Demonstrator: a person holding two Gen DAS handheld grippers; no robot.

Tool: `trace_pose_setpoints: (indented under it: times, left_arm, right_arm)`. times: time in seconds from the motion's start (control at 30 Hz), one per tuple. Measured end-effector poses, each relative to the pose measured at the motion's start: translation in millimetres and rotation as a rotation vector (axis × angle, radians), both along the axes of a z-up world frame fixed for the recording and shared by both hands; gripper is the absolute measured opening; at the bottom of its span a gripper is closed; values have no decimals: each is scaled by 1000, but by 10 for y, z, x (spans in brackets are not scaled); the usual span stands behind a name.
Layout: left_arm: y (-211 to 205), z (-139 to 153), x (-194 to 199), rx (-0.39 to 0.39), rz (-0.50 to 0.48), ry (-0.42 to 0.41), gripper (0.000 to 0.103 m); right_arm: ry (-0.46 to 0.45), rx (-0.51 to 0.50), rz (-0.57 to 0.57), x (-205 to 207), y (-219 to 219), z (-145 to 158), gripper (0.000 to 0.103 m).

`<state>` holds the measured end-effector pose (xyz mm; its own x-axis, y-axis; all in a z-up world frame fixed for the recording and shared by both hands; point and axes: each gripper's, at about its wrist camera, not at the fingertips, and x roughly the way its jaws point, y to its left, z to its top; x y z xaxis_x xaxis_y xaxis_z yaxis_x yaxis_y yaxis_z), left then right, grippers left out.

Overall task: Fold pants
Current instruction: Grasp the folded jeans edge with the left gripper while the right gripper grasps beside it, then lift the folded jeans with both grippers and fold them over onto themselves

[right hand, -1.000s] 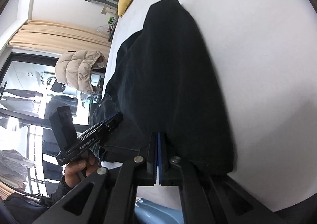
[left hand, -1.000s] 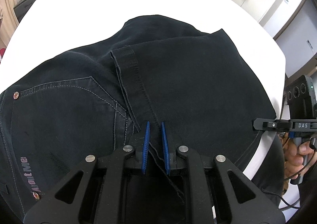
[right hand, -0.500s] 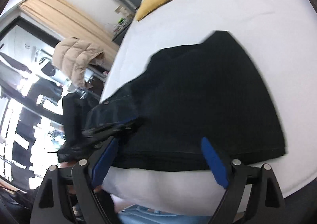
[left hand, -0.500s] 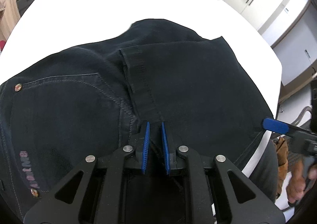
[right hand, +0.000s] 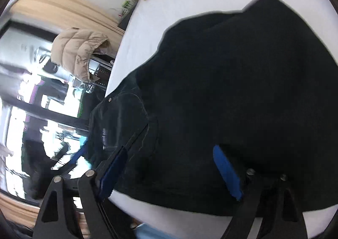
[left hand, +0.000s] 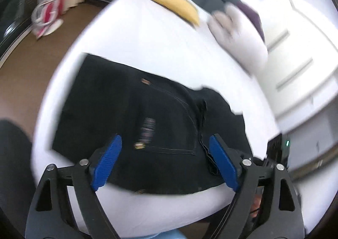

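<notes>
Pants lie folded into a dark block on the white bed, near its front edge, pocket side up with the rivets and a small label showing.

Left gripper: jaws opening, blue pads wide apart, nothing pinched; cloth lies below and beyond them. Right gripper: jaws spread wide, empty, hanging over the near hem of the block.

My read: the fold is laid and this is the release. To do it well I lift clear straight off the cloth so no pad snags the loose hem edge and drags the top layer askew. If another fold is wanted, I take both corners of one short side evenly, each pad biting all layers.

Left view only: whole outline of the block, its far left corner, bare mattress around it, the yellow cushion and grey pillow at the head, cupboard fronts. Heavily blurred.

Right view only: the layered step where the top fold overlaps the pocket panel, and a beige padded jacket by the window beyond the bed.
</notes>
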<state>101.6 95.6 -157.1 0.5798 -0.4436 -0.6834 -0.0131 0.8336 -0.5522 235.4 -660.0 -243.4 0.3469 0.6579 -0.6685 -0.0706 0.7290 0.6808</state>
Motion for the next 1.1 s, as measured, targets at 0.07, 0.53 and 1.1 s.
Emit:
trace_pose_setpoints:
  times: [0.07, 0.53, 1.1]
  left_arm:
    - [285, 17, -134, -17, 76, 2, 86]
    - [1124, -679, -377, -351, 359, 227, 87]
    - [967, -1042, 195, -516, 375, 208, 76]
  right_arm:
    - [-4, -16, 9, -18, 32, 55, 91]
    - [-30, 203, 52, 371, 342, 520, 88]
    - [191, 193, 53, 840, 519, 62, 51]
